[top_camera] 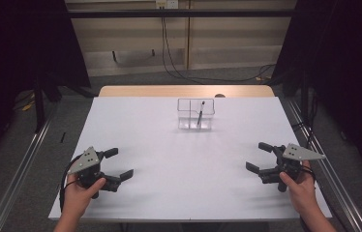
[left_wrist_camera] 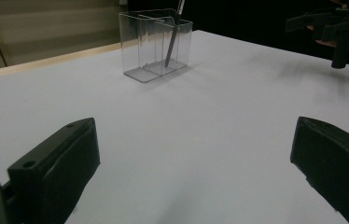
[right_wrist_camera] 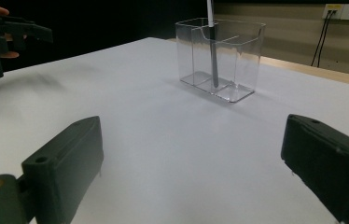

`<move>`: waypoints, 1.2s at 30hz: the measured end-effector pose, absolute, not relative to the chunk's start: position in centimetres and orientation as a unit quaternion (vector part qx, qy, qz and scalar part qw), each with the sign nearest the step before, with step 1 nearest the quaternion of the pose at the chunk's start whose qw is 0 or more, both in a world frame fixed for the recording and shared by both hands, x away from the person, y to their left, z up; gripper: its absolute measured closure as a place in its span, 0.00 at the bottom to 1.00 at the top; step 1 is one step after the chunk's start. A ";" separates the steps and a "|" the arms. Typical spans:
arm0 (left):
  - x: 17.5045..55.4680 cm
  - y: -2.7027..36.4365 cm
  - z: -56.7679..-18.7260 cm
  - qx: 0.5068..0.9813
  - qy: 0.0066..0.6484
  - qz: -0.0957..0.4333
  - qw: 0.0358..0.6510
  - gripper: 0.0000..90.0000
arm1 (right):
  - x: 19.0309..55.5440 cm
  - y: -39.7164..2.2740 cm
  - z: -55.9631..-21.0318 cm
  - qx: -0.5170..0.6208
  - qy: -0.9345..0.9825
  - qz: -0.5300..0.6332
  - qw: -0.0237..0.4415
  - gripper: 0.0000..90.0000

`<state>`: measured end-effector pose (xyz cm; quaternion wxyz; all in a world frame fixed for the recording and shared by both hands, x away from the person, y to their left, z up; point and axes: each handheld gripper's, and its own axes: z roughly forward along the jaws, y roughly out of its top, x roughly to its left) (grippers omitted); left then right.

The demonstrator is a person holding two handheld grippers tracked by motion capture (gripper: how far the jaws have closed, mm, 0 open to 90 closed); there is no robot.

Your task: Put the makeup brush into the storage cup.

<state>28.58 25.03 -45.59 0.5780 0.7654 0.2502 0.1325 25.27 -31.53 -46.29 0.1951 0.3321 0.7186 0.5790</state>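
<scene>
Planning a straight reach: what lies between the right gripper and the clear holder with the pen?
Nothing: bare white table between right gripper and clear holder, seen in the right gripper view.

Lab recording bay: white-topped table on grey carpet, black curtains on both sides, aluminium floor rails, cables trailing from wall sockets.

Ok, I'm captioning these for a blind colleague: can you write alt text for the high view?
A clear plastic holder with a pen leaning in it stands at the far middle of a white table. Near the front edge, a person's hands hold the left gripper and right gripper, both open and empty.
</scene>
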 end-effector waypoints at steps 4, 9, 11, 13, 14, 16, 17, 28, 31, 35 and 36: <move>28.6 25.0 -45.6 0.765 0.250 0.131 0.578 0.01 | 25.1 -31.9 -46.3 0.335 0.718 0.577 0.196 0.06; 28.6 25.0 -45.6 0.765 0.250 0.134 0.578 0.01 | 24.8 -32.3 -46.4 0.337 0.718 0.576 0.197 0.06; 28.6 25.0 -45.6 0.765 0.250 0.133 0.578 0.01 | 24.6 -32.5 -46.4 0.338 0.718 0.575 0.199 0.06; 28.6 25.0 -45.6 0.765 0.249 0.133 0.579 0.01 | 24.5 -32.7 -46.4 0.339 0.717 0.575 0.200 0.06; 28.6 25.0 -45.6 0.765 0.249 0.132 0.579 0.01 | 24.4 -32.7 -46.5 0.340 0.716 0.575 0.201 0.06; 28.6 25.0 -45.6 0.765 0.249 0.133 0.578 0.01 | 24.3 -32.8 -46.5 0.340 0.715 0.576 0.202 0.06; 28.7 25.0 -45.6 0.765 0.249 0.133 0.578 0.01 | 24.3 -32.9 -46.5 0.340 0.715 0.576 0.203 0.06; 28.7 24.8 -45.6 0.766 0.248 0.131 0.579 0.01 | 23.6 -33.6 -46.8 0.347 0.709 0.579 0.206 0.06; 28.7 24.8 -45.6 0.765 0.248 0.129 0.580 0.01 | 23.5 -33.8 -46.9 0.349 0.708 0.578 0.205 0.06; 28.8 24.8 -45.6 0.765 0.249 0.130 0.580 0.01 | 23.4 -34.1 -47.0 0.350 0.709 0.577 0.203 0.06; 28.8 24.8 -45.6 0.765 0.249 0.130 0.579 0.01 | 23.4 -34.2 -47.0 0.351 0.707 0.579 0.204 0.06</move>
